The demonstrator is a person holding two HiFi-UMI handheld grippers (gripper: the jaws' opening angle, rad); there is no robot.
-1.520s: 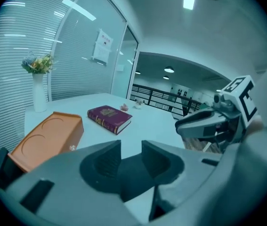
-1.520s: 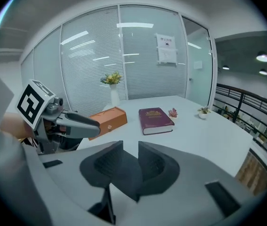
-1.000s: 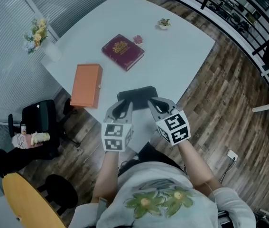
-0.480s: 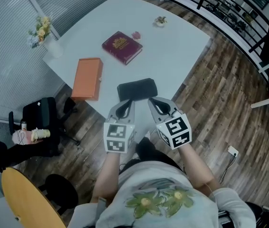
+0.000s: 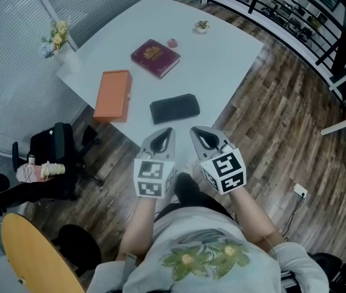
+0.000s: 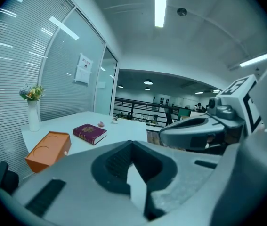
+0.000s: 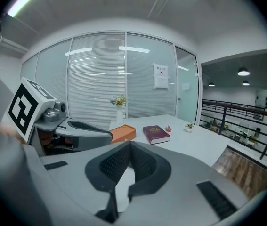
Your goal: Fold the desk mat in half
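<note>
Apparently the desk mat (image 5: 174,109) lies folded by the near edge of the table (image 5: 221,66), just beyond the left gripper (image 5: 163,137) and right gripper (image 5: 201,135), both pressed together and empty. Best hold them clear of the fold.

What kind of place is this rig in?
Probably an office meeting corner: a white table, glass partitions with blinds, and a railing overlooking more workspace.
</note>
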